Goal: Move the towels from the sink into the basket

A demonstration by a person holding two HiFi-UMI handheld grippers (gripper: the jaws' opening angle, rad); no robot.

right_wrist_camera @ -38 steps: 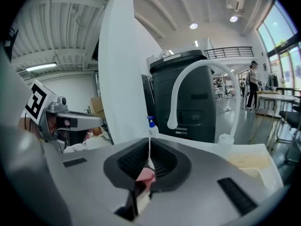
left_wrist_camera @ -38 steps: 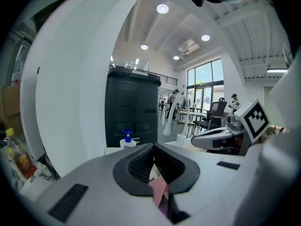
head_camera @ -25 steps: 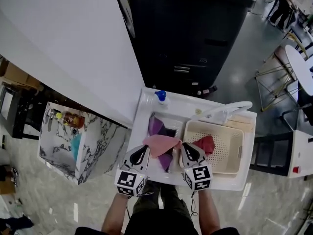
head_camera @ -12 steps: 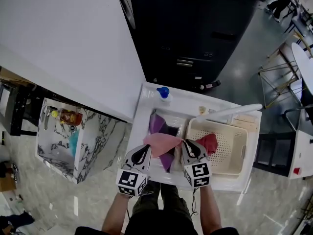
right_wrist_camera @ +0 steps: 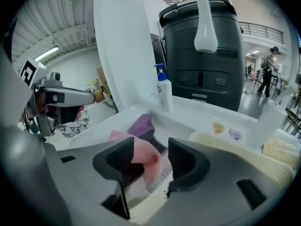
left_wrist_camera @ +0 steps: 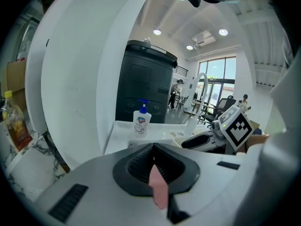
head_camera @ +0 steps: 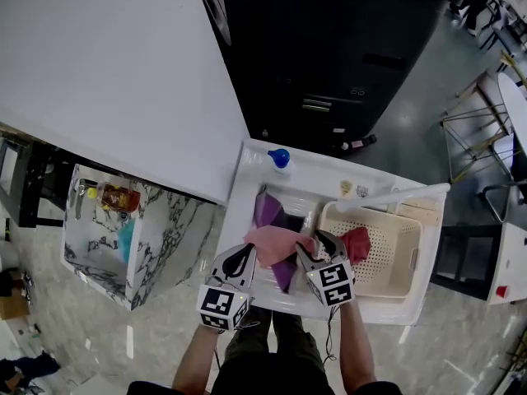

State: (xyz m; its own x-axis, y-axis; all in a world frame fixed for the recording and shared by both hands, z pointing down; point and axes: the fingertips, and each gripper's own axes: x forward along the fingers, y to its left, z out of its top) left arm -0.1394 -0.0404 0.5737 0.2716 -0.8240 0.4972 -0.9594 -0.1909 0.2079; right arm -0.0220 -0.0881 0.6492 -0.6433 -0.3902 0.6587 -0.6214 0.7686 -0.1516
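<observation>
So the big change: the right gripper (head_camera: 316,245) was opening its jaws, and the pink towel (head_camera: 272,241) was loose in the gap between them, no longer pinched. Half a second before, that side was clamped tight and the towel was stretched flat between both grippers. Now it had bunched up toward the left, and the right gripper had twisted to point at about 11 o'clock instead of straight up. The left gripper (head_camera: 244,256) was still clenched on its corner, with a pink tip poking out of the closed jaws. The towel hung over the 6 o'clock edge of the sink (head_camera: 306,212), not over the basket (head_camera: 412,262) at 3 o'clock, so I'd guess I was regripping, not dropping it. The red towel (head_camera: 357,242) was already in the basket and the purple towel (head_camera: 268,211) was still in the sink.
</observation>
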